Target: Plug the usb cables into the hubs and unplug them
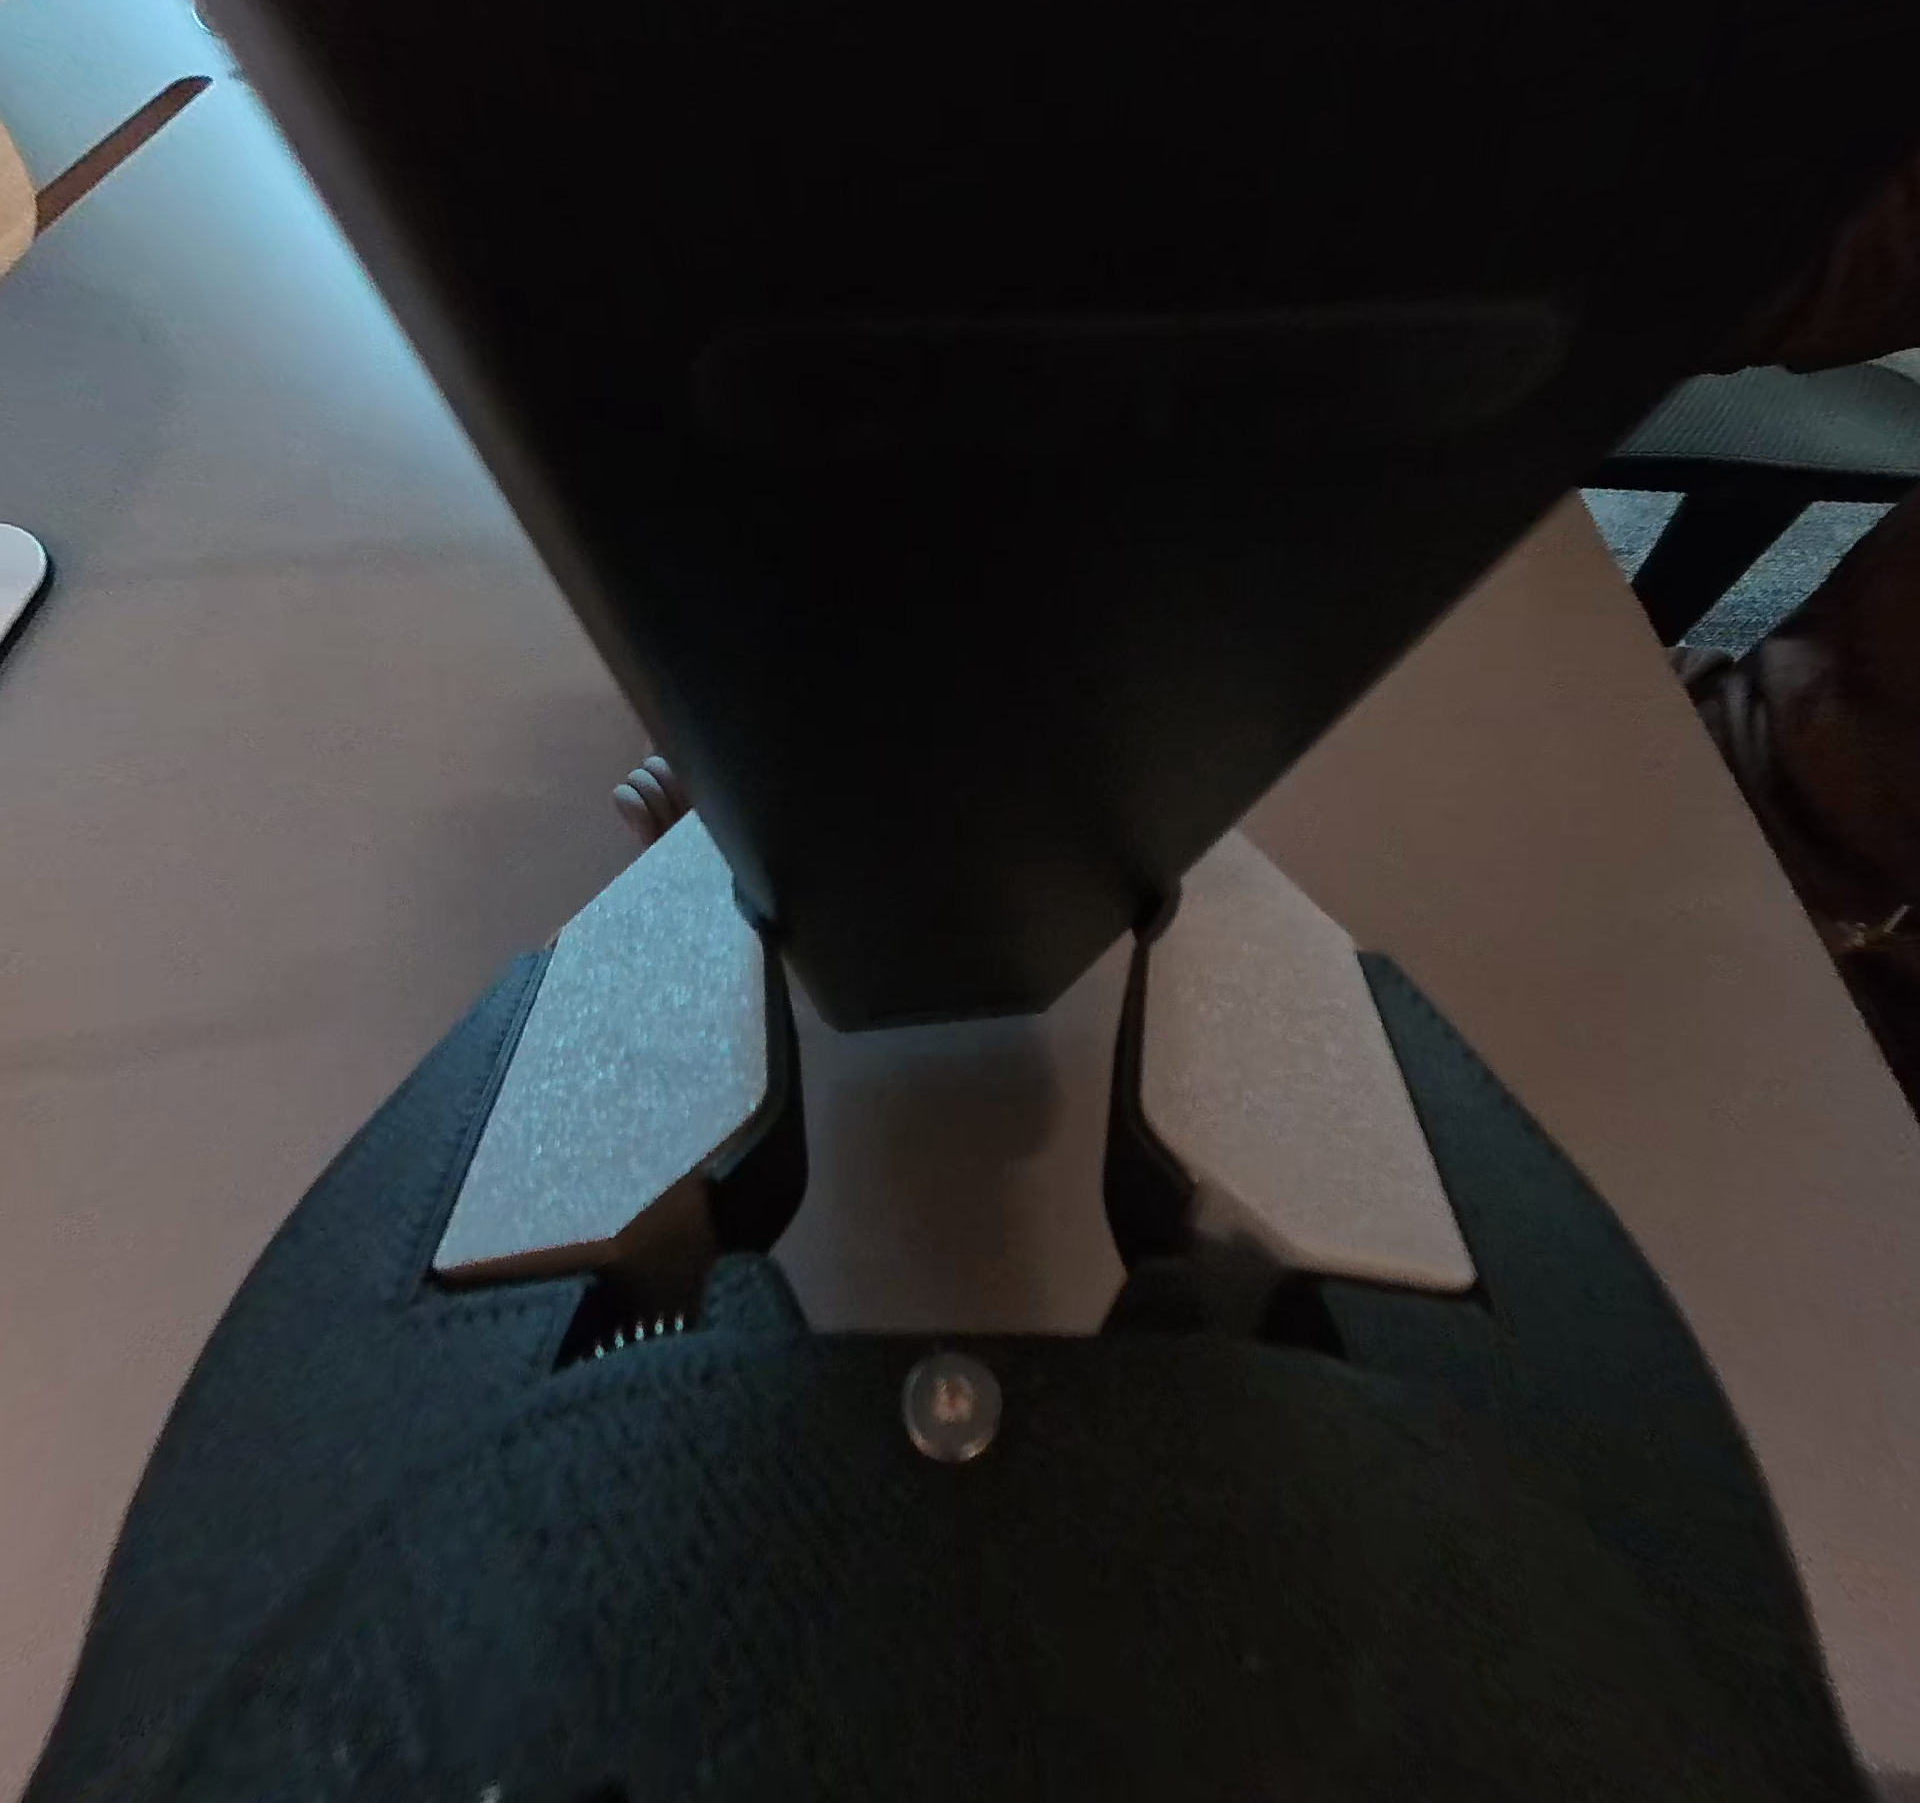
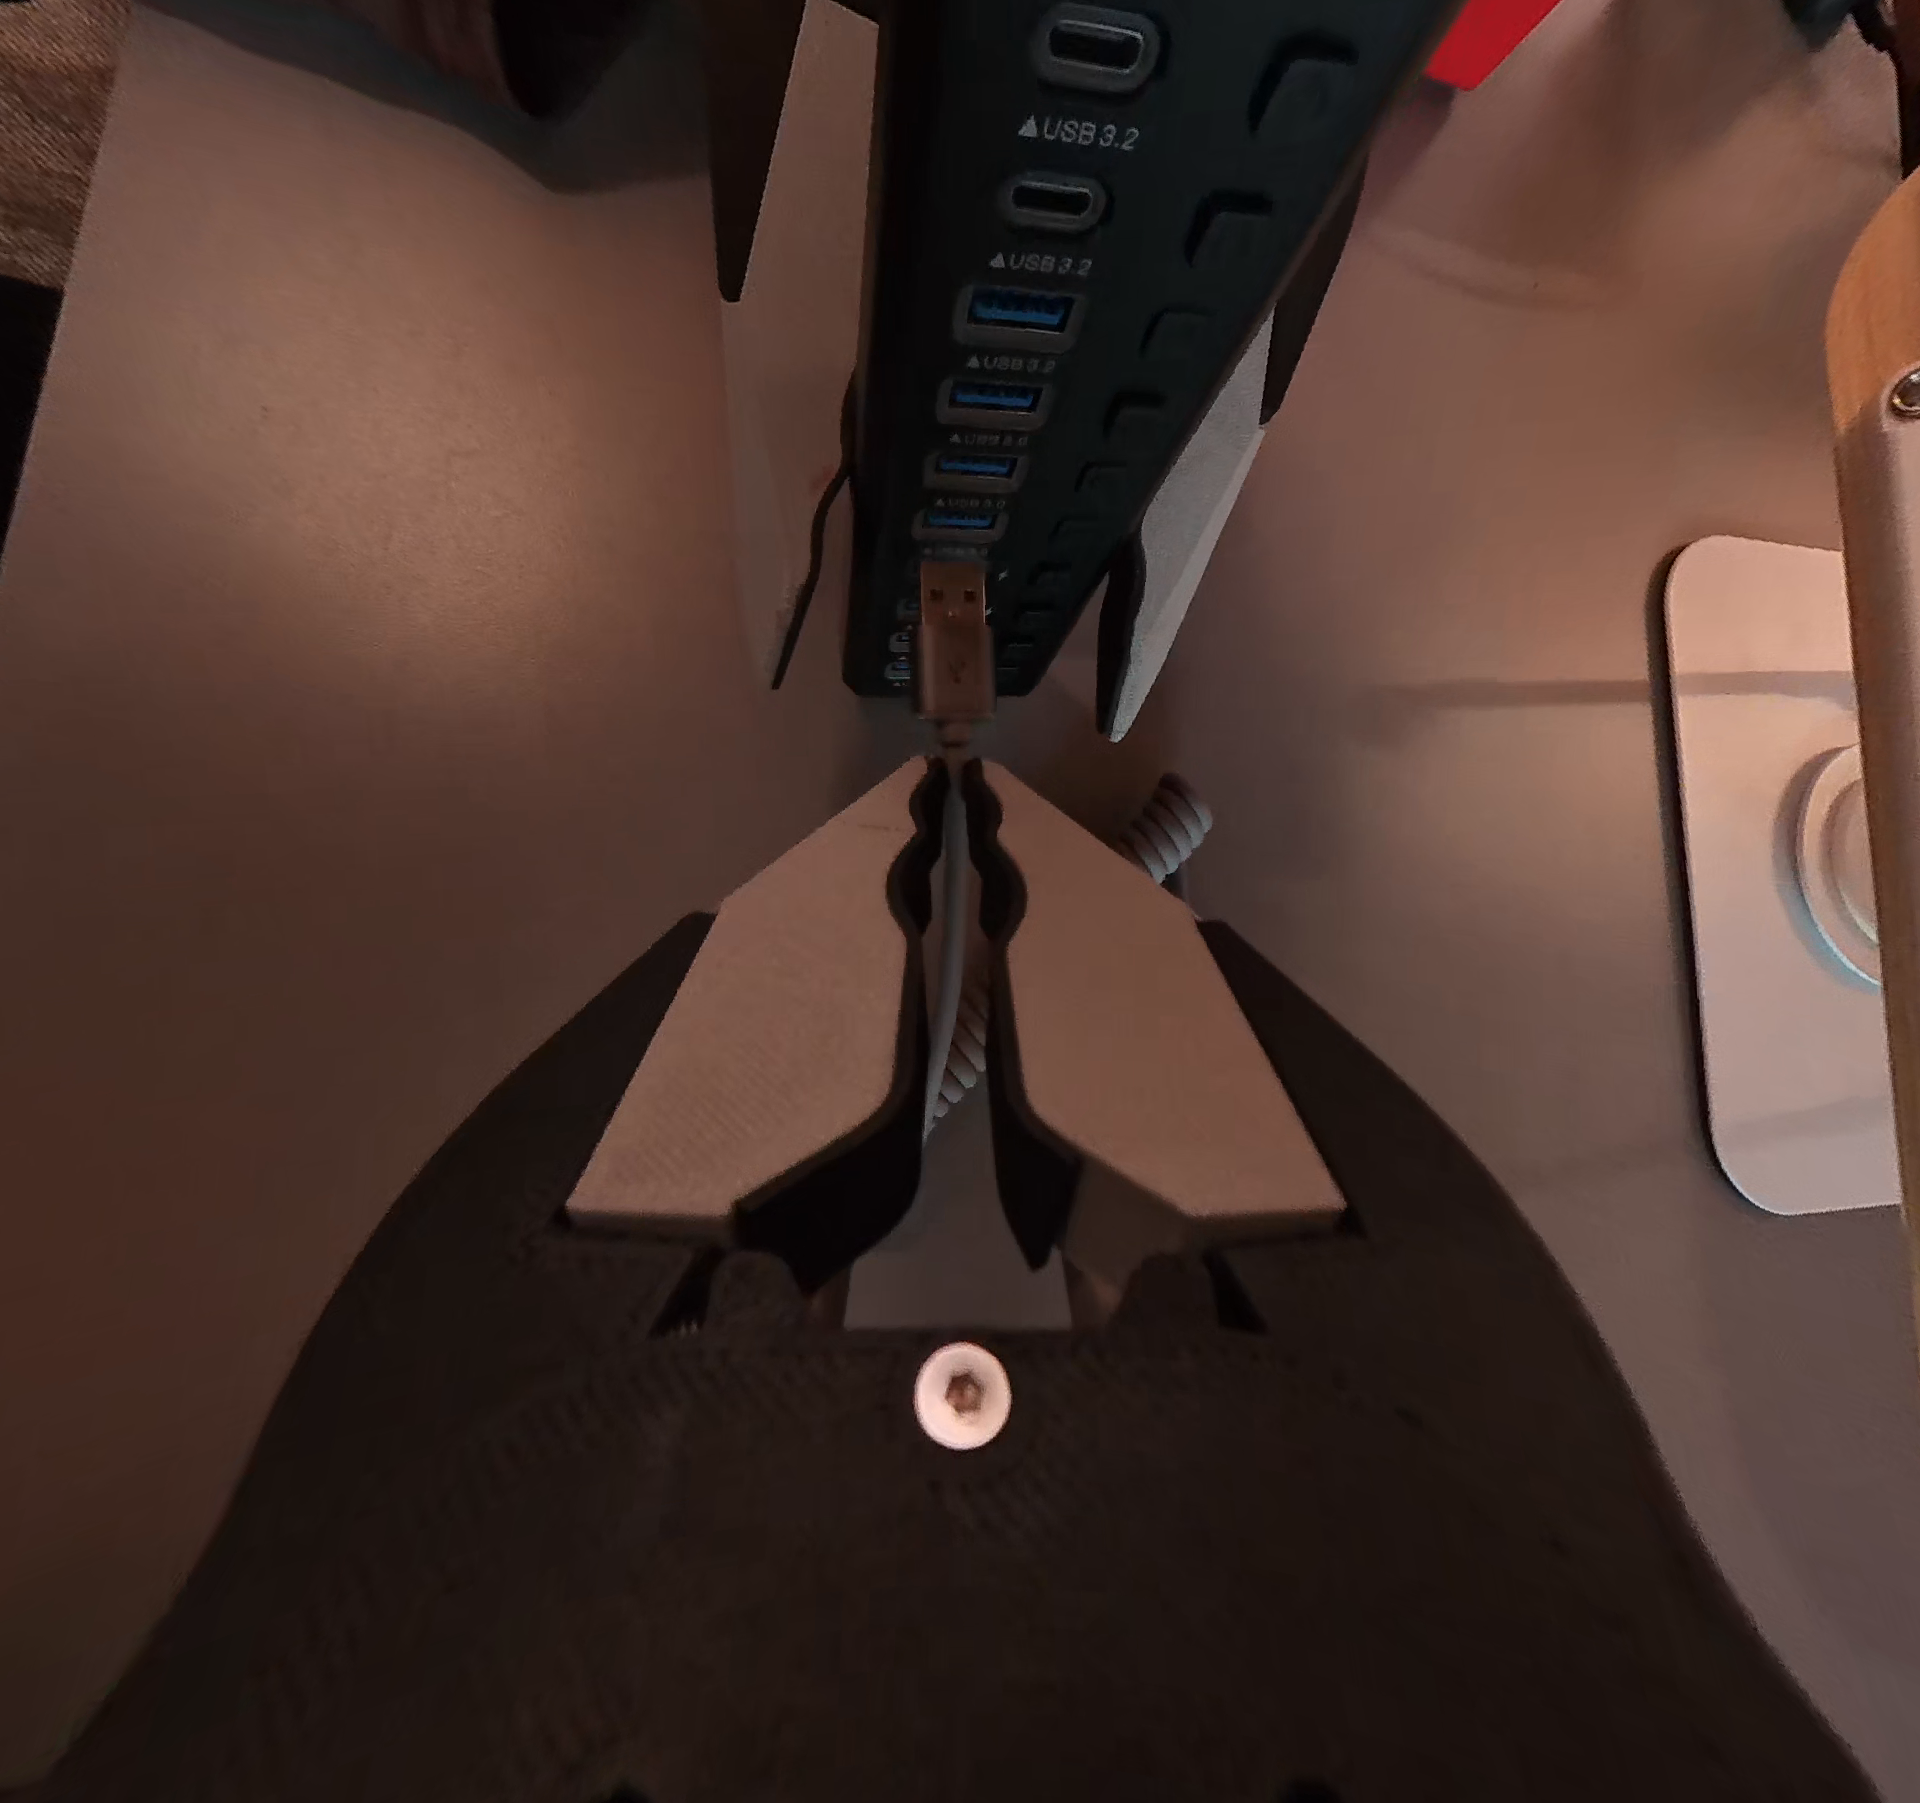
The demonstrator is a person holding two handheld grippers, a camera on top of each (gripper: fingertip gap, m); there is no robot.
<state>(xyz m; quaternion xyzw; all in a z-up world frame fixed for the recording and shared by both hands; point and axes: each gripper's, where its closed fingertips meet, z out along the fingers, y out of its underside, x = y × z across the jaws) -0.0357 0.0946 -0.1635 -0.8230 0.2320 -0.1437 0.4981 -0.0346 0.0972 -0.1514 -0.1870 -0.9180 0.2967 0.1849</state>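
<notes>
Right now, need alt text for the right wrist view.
The right gripper is shut on a grey USB cable, its plug at the near end of a black hub with blue ports. The left gripper's fingers flank the hub.

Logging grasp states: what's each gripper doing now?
Left gripper: shut on the black hub.
Right gripper: shut on the grey USB cable.
</notes>
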